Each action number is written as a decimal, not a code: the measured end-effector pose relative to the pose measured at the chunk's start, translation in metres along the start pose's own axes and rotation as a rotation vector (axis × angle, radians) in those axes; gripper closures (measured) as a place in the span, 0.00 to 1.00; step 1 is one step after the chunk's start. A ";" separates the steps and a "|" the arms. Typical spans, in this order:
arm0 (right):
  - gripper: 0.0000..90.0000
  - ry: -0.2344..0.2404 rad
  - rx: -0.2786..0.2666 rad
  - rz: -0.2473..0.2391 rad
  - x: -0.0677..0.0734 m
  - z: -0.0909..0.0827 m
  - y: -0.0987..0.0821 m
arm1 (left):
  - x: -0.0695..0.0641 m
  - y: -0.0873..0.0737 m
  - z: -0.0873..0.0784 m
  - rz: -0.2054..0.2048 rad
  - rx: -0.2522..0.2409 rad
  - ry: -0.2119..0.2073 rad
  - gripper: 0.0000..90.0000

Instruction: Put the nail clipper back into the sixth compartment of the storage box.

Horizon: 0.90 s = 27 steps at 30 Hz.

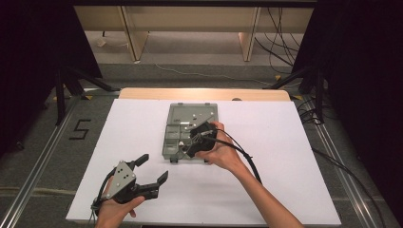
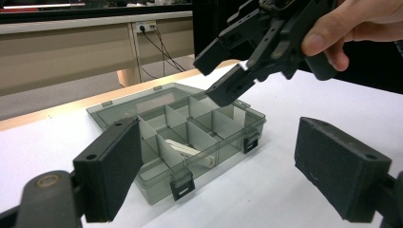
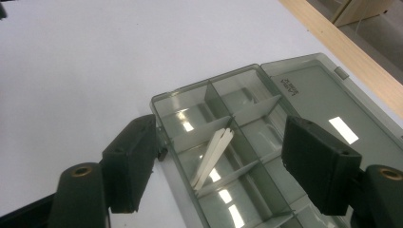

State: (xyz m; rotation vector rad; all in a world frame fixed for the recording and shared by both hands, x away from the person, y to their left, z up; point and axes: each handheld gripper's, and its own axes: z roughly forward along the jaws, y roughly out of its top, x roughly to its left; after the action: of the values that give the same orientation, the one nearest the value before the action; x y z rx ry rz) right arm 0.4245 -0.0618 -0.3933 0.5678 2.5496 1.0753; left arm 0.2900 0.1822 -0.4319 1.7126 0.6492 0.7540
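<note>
A grey see-through compartment box (image 1: 177,124) lies open in the middle of the white table, its lid (image 3: 323,99) flat on the far side. Two thin white sticks (image 3: 214,153) lean across a divider in one compartment; the left gripper view shows these sticks (image 2: 190,151) near the front latches. A hand holds my right gripper (image 1: 190,140) just above the box, jaws open around the sticks' compartment and touching nothing. That right gripper (image 2: 227,71) hangs over the box's right half. My left gripper (image 1: 153,167) is open and empty, near the table's front left, pointing at the box (image 2: 180,128).
White sheet (image 1: 285,156) covers the table, with bare room left and right of the box. The wooden table edge (image 1: 204,93) runs along the far side. Cables (image 1: 247,156) trail from the right gripper over the sheet. Dark curtains and stands flank the table.
</note>
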 end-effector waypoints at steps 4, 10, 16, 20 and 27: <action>0.30 0.002 -0.007 -0.009 0.001 -0.009 -0.003 | 0.006 0.002 0.001 0.090 -0.004 -0.004 0.18; 0.30 0.002 -0.023 -0.015 0.002 -0.020 -0.006 | 0.006 0.002 0.000 0.081 0.008 0.023 0.18; 0.28 -0.002 -0.035 -0.019 0.003 -0.028 -0.010 | 0.006 0.002 -0.001 0.081 0.011 0.026 0.17; 0.28 -0.008 -0.043 -0.014 0.004 -0.033 -0.012 | 0.006 0.002 -0.001 0.081 0.009 0.023 0.18; 0.27 -0.008 -0.062 -0.016 0.007 -0.039 -0.018 | 0.006 0.002 -0.001 0.080 0.009 0.024 0.17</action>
State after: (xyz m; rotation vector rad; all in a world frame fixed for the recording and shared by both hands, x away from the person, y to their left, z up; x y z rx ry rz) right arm 0.3969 -0.0936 -0.3810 0.5334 2.5004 1.1398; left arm 0.2934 0.1867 -0.4290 1.7481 0.6046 0.8302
